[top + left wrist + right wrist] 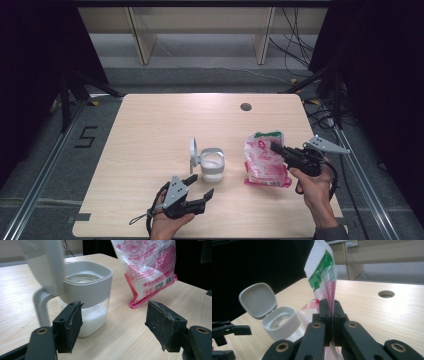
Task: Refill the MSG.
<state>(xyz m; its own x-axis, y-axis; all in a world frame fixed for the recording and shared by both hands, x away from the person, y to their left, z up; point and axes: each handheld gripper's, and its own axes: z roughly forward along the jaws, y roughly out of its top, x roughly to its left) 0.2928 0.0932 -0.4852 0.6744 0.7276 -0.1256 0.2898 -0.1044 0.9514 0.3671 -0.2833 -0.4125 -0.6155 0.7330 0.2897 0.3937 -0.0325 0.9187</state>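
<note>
A clear container (pixel 212 167) with a grey collar and white powder in its bottom stands mid-table, its hinged grey lid (pixel 194 151) tipped open to the left. My left gripper (pixel 202 185) is open just in front of it, touching nothing. In the left gripper view the container (pixel 87 290) sits beyond the jaws, closer to the left one. A pink and white bag (pixel 262 162) with a green top stands to its right. My right gripper (pixel 275 147) is shut on the bag's side edge. In the right gripper view the bag (pixel 322 272) rises from the shut gripper (pixel 331 302).
The wooden table (pixel 150 125) has a round cable hole (pixel 245 106) near its far edge. Dark curtains flank the table, and cables lie on the floor at the back right. The left gripper (pixel 227 331) also appears low left in the right gripper view.
</note>
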